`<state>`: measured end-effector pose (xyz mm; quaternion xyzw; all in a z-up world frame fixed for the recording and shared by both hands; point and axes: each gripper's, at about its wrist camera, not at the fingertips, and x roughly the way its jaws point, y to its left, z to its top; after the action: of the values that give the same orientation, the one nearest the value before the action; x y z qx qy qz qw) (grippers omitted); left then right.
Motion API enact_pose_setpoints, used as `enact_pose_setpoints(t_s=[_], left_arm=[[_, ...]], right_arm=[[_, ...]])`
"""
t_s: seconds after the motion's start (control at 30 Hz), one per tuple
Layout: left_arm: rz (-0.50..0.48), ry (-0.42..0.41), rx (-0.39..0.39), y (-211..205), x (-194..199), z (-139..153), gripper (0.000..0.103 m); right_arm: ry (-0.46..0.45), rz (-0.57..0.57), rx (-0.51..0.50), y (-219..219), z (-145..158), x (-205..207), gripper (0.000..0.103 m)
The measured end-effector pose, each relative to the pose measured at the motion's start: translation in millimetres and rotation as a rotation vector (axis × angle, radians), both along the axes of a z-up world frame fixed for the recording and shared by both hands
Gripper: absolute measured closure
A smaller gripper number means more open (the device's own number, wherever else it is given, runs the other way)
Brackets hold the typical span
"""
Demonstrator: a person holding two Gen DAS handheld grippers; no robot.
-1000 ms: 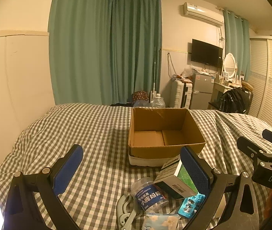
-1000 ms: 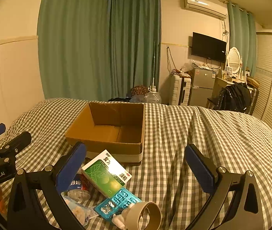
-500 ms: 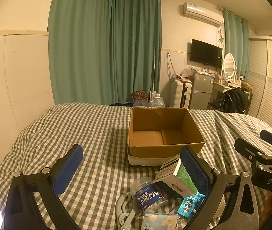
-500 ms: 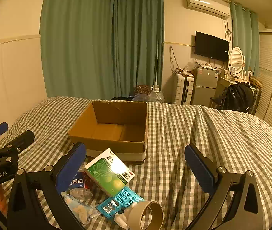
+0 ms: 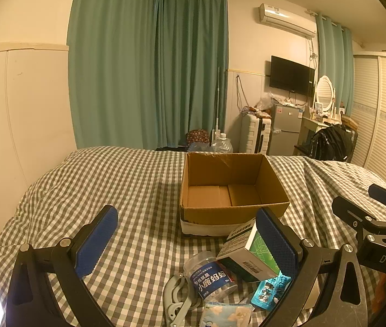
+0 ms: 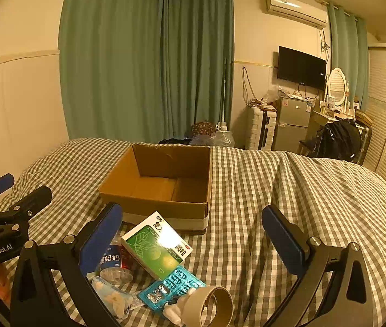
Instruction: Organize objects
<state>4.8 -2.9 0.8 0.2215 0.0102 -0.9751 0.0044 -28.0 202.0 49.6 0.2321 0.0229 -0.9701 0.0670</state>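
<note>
Now both claws hover spread and empty: the left claw (image 5: 187, 241), the right claw (image 6: 193, 231). Near them on the checked bedspread (image 6: 288, 190) lie a green box (image 6: 157, 245), jar (image 5: 211, 275) and pill sheet (image 6: 172, 286), just before the open carton (image 5: 231, 190).
</note>
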Motion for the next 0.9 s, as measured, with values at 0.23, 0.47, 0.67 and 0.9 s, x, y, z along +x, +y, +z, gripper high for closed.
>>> enact_pose_setpoints(t_s=[0.23,0.47,0.67,0.9], left_arm=[[-0.016,0.017,0.01,0.8,3.2,0.4,0.0],[-0.014,0.025,0.017,-0.8,5.0,2.0,0.0],[-0.011,0.017,0.01,-0.5,4.7,-0.6,0.0],[0.0,-0.015,-0.001,-1.4,2.3,-12.1,0.0]], right_arm=[[0.009,-0.003,-0.009,1.5,1.3,2.1,0.0],[0.018,-0.001,-0.011,3.1,3.2,4.0,0.0],[0.018,-0.002,-0.013,5.2,4.0,4.1,0.0],[0.0,-0.008,0.013,7.7,-2.2,-0.2,0.0]])
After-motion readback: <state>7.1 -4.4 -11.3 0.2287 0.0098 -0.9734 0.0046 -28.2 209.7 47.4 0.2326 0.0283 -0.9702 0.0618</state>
